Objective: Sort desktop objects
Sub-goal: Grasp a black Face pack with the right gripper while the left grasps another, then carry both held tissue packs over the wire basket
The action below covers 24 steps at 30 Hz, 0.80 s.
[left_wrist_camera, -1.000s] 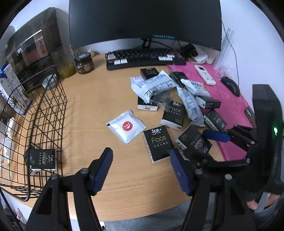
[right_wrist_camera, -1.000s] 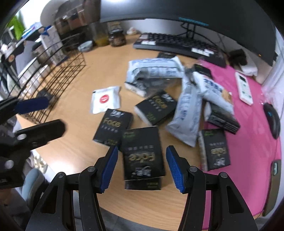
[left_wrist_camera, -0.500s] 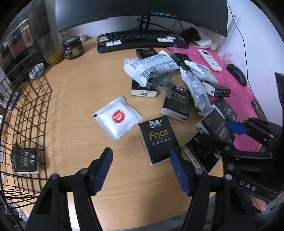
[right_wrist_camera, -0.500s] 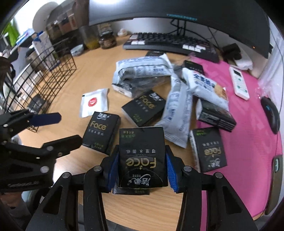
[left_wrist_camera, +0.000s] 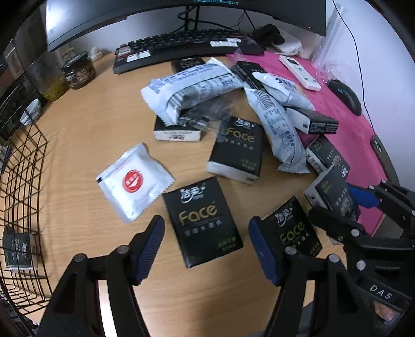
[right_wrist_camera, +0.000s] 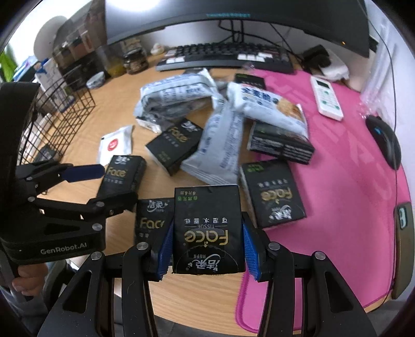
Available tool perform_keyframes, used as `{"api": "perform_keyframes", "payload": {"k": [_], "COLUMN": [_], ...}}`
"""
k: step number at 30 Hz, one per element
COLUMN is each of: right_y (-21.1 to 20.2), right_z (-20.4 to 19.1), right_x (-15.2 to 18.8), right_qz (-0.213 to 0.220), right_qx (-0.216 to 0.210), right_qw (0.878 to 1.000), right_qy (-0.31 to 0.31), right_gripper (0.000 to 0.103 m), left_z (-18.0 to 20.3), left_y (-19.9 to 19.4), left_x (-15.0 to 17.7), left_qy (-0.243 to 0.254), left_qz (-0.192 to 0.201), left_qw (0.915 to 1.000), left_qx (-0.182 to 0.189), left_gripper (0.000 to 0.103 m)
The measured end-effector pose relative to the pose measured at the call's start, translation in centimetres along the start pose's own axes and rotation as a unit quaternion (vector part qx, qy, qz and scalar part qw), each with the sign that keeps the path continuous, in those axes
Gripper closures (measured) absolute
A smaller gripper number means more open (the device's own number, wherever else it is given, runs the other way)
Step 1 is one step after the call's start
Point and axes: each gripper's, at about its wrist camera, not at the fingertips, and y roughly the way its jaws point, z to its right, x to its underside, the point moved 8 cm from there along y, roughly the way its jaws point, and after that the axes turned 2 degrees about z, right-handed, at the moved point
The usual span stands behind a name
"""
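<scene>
Left wrist view takes in the wire basket (left_wrist_camera: 24, 181) along the left edge of the frame, and only here can you make out the black tissue pack (left_wrist_camera: 16, 248) lying inside it at lower left; the right wrist view catches just a dark blur behind the basket (right_wrist_camera: 64, 109) mesh. Moving right, a white sachet (left_wrist_camera: 133, 182) with a red circle lies on the wooden desk (left_wrist_camera: 85, 140), then a black Face pack (left_wrist_camera: 203, 220) sits flat at lower centre, right between the blue pads of the left gripper (left_wrist_camera: 206, 246). Those jaws stand wide apart, the pack in the gap untouched by either pad. Another black pack (left_wrist_camera: 295, 229) lies just beside the right-hand pad, partly hidden behind it. At the right edge the right gripper (left_wrist_camera: 347, 204) shows side-on, clamped on a tilted pack whose lower part is hidden by the dark frame.

The right wrist view alone shows that grip plainly: the right gripper (right_wrist_camera: 207, 246) has both blue pads pressed against the sides of the held Face pack (right_wrist_camera: 208, 228), at bottom centre, its print upside down, lifted above another pack on the desk. To its right one more black pack (right_wrist_camera: 272, 193) rests on the pink mat (right_wrist_camera: 350, 181). Motion blur smears the white pouches (right_wrist_camera: 220, 145) mid-frame, so their print is unreadable. The monitor (right_wrist_camera: 233, 15) is cut off at the top.
</scene>
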Motion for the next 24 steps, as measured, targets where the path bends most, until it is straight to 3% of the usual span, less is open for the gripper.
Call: {"api": "perform_keyframes", "payload": {"k": [13,20,24], "right_y": [0.5,0.8,0.8], "right_z": [1.4,1.3,0.9], "right_x": [0.8,0.8,0.7], "right_qz": [-0.01,-0.012,-0.012], "right_qx": [0.002,0.0,-0.002], "right_qw": [1.0,1.0,1.0], "right_qy": [0.015,0.014,0.011], "right_gripper": [0.057,0.057,0.057], "left_z": [-0.3,-0.3,-0.8], "left_y": [1.3,1.2,1.0], "left_x": [-0.7,-0.7,-0.5], "left_qy": [0.005,0.015,0.008], "left_qz": [-0.007,-0.002,-0.003], "left_qw": [0.9999,0.9996,0.9998], "left_qx": [-0.015,-0.023,-0.02], "left_gripper": [0.031,0.05,0.051]}}
